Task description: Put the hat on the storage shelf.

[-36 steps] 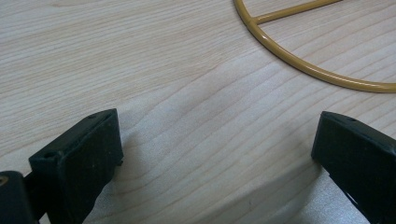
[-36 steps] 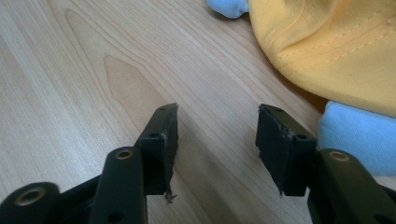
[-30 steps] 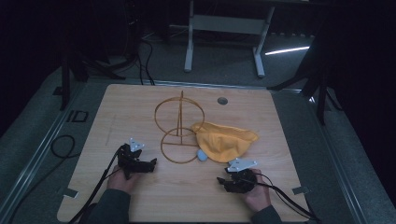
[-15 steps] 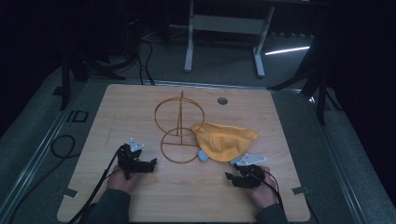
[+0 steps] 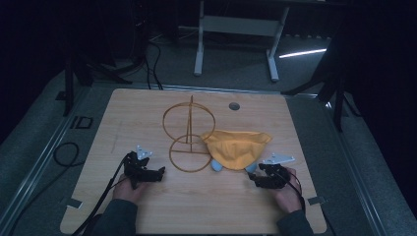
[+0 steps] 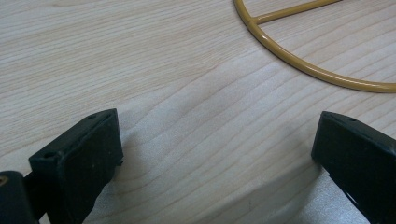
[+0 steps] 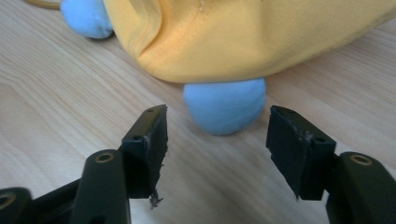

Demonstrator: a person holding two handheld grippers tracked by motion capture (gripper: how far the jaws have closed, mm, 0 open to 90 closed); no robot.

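A yellow cloth [image 5: 237,147] lies crumpled on the wooden table [image 5: 295,128], right of a gold wire stand [image 5: 189,132] with two rings. Two light blue rounded pieces stick out from under the cloth's near edge, the left blue piece [image 7: 86,18] and the right blue piece [image 7: 225,105]. My right gripper [image 7: 217,140] is open, low over the table, its jaws just short of the right blue piece [image 5: 251,168]. My left gripper [image 6: 217,149] is open over bare wood, near the stand's base ring [image 6: 303,65]. In the high view the left gripper [image 5: 160,172] sits left of the ring and the right gripper [image 5: 252,178] right of it.
A round hole [image 5: 234,105] lies in the table near its far edge. Cables [image 5: 64,152] trail off the left side. A white frame leg [image 5: 199,44] stands on the floor beyond the table.
My right gripper has moved right and slightly forward, and now faces the blue piece under the cloth. The left gripper has hardly moved.
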